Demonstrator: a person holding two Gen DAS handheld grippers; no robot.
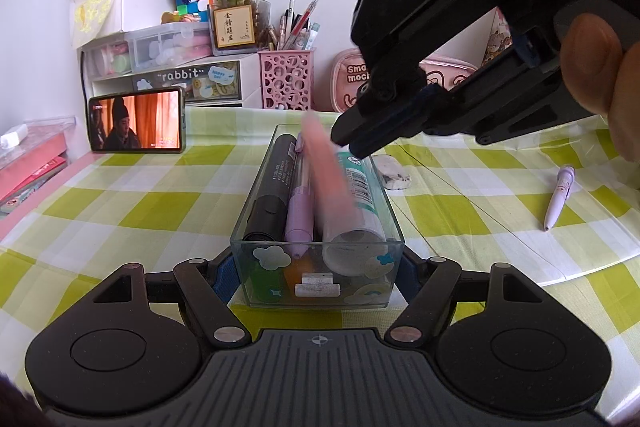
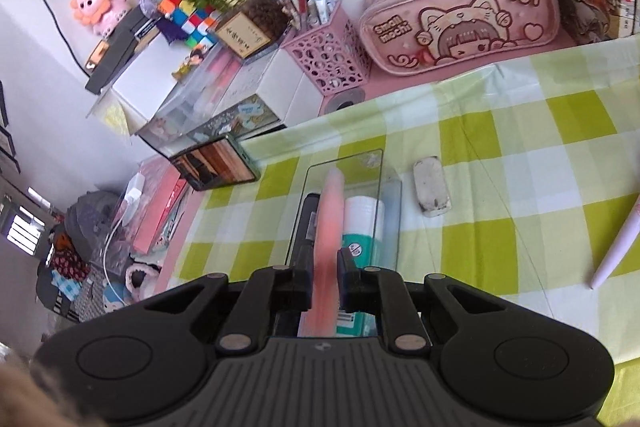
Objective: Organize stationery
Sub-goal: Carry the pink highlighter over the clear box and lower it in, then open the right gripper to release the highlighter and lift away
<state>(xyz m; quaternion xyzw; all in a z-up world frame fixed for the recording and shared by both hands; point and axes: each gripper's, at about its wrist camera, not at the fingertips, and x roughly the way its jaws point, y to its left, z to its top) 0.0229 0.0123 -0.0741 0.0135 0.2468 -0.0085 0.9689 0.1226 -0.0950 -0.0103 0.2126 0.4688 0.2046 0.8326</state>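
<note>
Left wrist view: a green-and-white checked tablecloth (image 1: 120,211) covers the desk, a phone (image 1: 136,119) playing video propped near the white wall. The left gripper (image 1: 316,267) clamps the clear box (image 1: 316,279) by its sides; a blurred pink pen (image 1: 326,171) drops into it beside a glue stick (image 1: 360,203).

Right wrist view: the right gripper (image 2: 325,277) stands released around the pink pen (image 2: 330,223); an eraser (image 2: 432,187) lies on the cloth, a pink pencil case (image 2: 460,19) by the wall

Pink pen (image 2: 330,227) motion-blurred (no detail legible), white pen (image 2: 618,247) cut off at right-wrist view's edge.
</note>
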